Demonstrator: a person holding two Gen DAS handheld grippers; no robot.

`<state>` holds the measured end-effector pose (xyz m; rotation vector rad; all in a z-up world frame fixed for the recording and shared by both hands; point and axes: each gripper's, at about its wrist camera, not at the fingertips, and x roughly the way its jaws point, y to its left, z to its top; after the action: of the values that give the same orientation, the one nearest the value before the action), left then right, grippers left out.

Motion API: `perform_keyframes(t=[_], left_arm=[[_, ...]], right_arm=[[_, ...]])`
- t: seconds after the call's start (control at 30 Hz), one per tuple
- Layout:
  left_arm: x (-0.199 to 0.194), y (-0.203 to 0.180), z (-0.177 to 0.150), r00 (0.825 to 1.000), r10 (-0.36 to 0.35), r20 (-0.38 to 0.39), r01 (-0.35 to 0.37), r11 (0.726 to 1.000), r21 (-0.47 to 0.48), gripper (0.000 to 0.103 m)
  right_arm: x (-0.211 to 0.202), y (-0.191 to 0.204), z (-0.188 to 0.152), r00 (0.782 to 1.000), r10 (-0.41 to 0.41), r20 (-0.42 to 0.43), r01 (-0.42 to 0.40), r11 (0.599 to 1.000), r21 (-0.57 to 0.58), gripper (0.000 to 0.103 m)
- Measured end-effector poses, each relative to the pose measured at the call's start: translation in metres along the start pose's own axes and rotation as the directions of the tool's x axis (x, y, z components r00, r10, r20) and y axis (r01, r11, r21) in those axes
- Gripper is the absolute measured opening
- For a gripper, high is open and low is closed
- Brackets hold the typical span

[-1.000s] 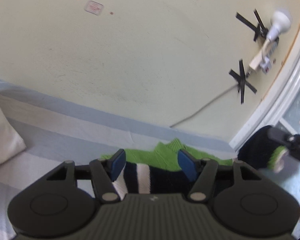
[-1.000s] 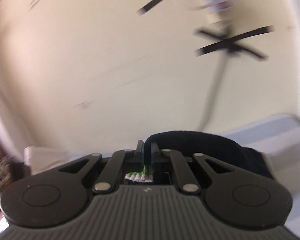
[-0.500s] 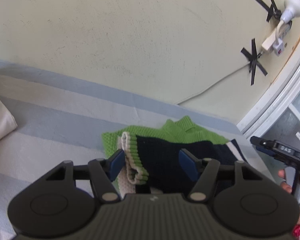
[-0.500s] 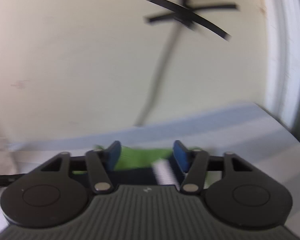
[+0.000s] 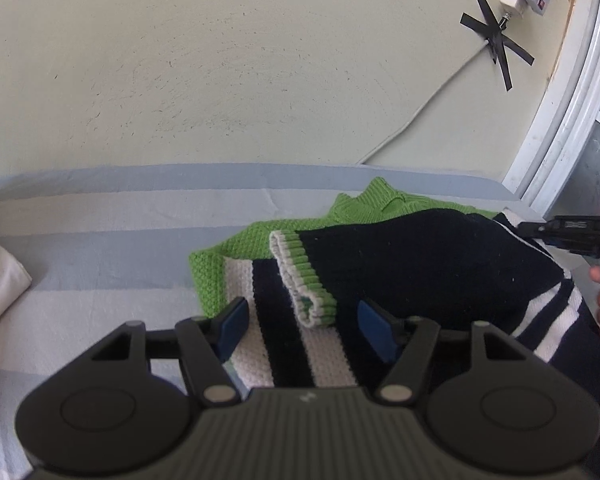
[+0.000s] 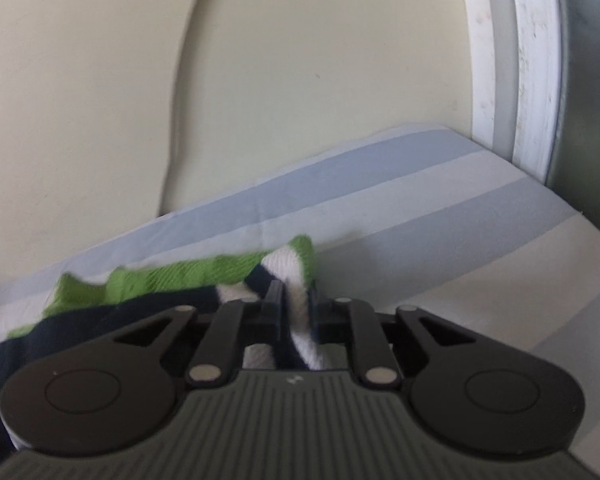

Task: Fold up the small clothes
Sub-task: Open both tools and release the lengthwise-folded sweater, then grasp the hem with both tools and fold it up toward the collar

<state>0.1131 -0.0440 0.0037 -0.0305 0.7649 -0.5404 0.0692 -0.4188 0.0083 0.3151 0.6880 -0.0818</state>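
Your knitted sweater (image 5: pixel 420 264), navy and white striped with a green yoke, lies on the striped bedsheet (image 5: pixel 100 240) close to the wall (image 5: pixel 260 80), toward 1 o'clock in the left wrist view. One navy sleeve (image 5: pixel 400 256) is laid across the body, its green-and-white cuff (image 5: pixel 304 280) resting on the stripes at about 12 o'clock, just ahead of your left gripper (image 5: pixel 304 330).

The left gripper's blue pads (image 5: pixel 232 324) stand wide apart with nothing between them, hovering over the near striped edge. Your right gripper (image 6: pixel 294 312) has its fingers nearly closed on a fold of white and navy knit at the sweater's right side; the picture is blurred, so how deep the bite goes is hard to tell.

This looks like the side fold following the sleeve. To do it well:

- Carry the pinched edge low and flat toward 9 o'clock, so the sleeve underneath stays put.
- Bring the left gripper down at the near edge as an anchor, or take the lower corner on the same side so both corners travel together.
- Keep the fold line parallel to the stripes; they are a ready guide.
- Let go only once the edge lies flat, since thick knit tends to spring back.

Mind the cuff: it could drag and bunch if the moving layer catches it.
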Motion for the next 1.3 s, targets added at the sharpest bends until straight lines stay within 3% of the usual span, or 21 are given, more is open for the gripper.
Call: perform_keyframes(t=[0.03,0.07,0.3,0.47,0.6,0.73,0.97,1.13,1.17,1.2,1.23,1.27,1.3], left_arm=[[-0.001,0.001,0.001,1.000,-0.007,-0.006,0.006,1.000,-0.007,0.063],[-0.003,0.003,0.002,1.000,-0.016,-0.011,0.015,1.000,-0.018,0.065],[-0.027,0.011,0.006,0.999,-0.050,0.020,0.052,0.994,-0.096,0.068],[-0.061,-0.005,-0.022,0.989,-0.146,-0.013,0.145,0.985,-0.095,0.068],[-0.100,-0.033,-0.060,0.981,-0.189,-0.041,0.188,0.982,-0.027,0.069],[-0.144,-0.055,-0.113,0.964,-0.248,-0.094,0.250,0.968,0.014,0.073],[-0.182,-0.074,-0.186,0.931,-0.302,-0.203,0.291,0.953,-0.083,0.073],[-0.194,-0.094,-0.205,0.949,-0.243,-0.203,0.235,0.970,-0.063,0.080],[-0.196,-0.101,-0.208,0.954,-0.220,-0.202,0.216,0.976,-0.043,0.078],[-0.199,-0.108,-0.210,0.961,-0.190,-0.200,0.192,0.981,-0.009,0.063],[-0.201,-0.115,-0.213,0.968,-0.155,-0.198,0.162,0.987,0.021,0.046],[-0.203,-0.119,-0.214,0.978,-0.095,-0.187,0.106,0.993,0.052,0.017],[-0.206,-0.120,-0.215,0.983,-0.053,-0.178,0.066,0.995,0.070,0.008]], right_arm=[[-0.013,0.000,-0.002,1.000,0.024,0.008,-0.024,1.000,-0.006,0.042],[-0.027,-0.005,-0.003,0.999,0.044,0.026,-0.044,0.999,-0.004,0.049],[-0.140,-0.049,-0.053,0.997,0.034,0.070,-0.034,0.999,0.004,0.049],[-0.209,-0.089,-0.115,1.000,0.030,0.007,-0.030,0.999,0.019,0.051],[-0.238,-0.100,-0.155,0.999,0.002,-0.045,-0.002,1.000,-0.004,0.051],[-0.257,-0.109,-0.175,0.998,0.060,-0.032,-0.059,0.998,0.028,0.051],[-0.269,-0.126,-0.197,0.985,0.159,-0.061,-0.156,0.986,0.052,0.050],[-0.275,-0.130,-0.207,0.961,0.262,-0.089,-0.257,0.964,0.061,0.048],[-0.276,-0.131,-0.209,0.954,0.284,-0.098,-0.278,0.958,0.064,0.045],[-0.276,-0.130,-0.211,0.952,0.291,-0.092,-0.286,0.956,0.061,0.042],[-0.275,-0.128,-0.213,0.951,0.295,-0.090,-0.291,0.955,0.057,0.030],[-0.274,-0.126,-0.216,0.947,0.305,-0.100,-0.301,0.952,0.058,0.013],[-0.274,-0.125,-0.218,0.945,0.312,-0.095,-0.307,0.949,0.064,0.013]])
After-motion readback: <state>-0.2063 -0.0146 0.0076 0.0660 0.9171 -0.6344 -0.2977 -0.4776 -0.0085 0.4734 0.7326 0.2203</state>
